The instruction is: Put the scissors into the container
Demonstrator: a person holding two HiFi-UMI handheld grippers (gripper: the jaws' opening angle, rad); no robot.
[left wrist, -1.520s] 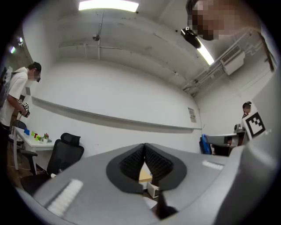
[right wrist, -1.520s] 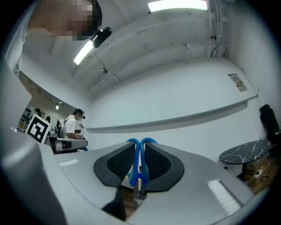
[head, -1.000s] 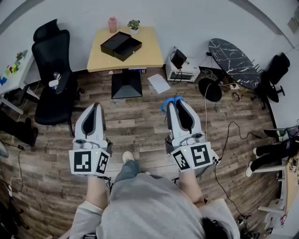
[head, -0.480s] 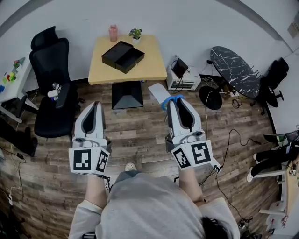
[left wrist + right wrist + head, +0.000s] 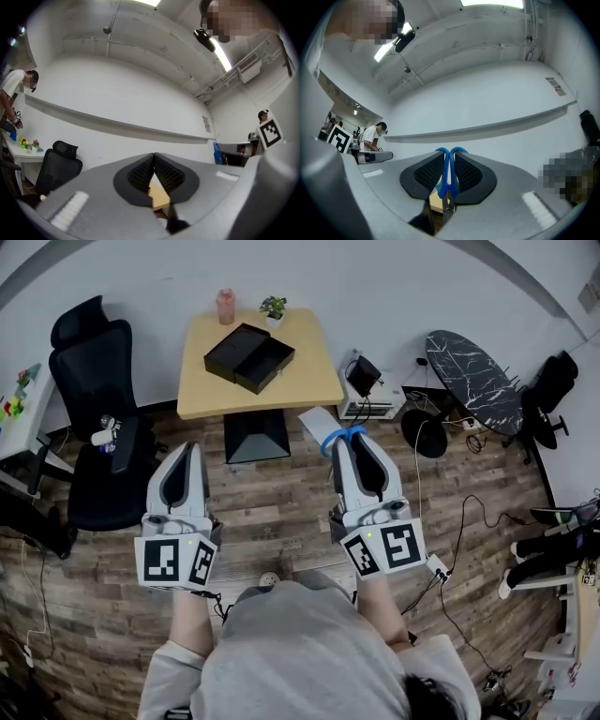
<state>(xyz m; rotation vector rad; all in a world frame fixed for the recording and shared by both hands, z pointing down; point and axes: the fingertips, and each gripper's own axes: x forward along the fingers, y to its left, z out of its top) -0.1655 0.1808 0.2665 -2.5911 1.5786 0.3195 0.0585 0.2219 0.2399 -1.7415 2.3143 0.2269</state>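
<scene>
Across wooden floor [image 5: 272, 493] stands a light wooden table [image 5: 309, 376] with a black open box [image 5: 250, 356]; right gripper [image 5: 349, 441] pinches blue-handled scissors [image 5: 446, 185], probably for carrying there; left gripper [image 5: 190, 450] is pressed together, empty.

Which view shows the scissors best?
Right gripper view: the scissors sit clamped in the tongs of the right gripper, blue handles and pivot showing. Head view shows only blue loops past the tongs; left gripper view, at most a blue sliver.

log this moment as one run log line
phase: carry | right gripper: shut on scissors | left gripper: shut, empty | container: black, on table, scissors not yet in
</scene>
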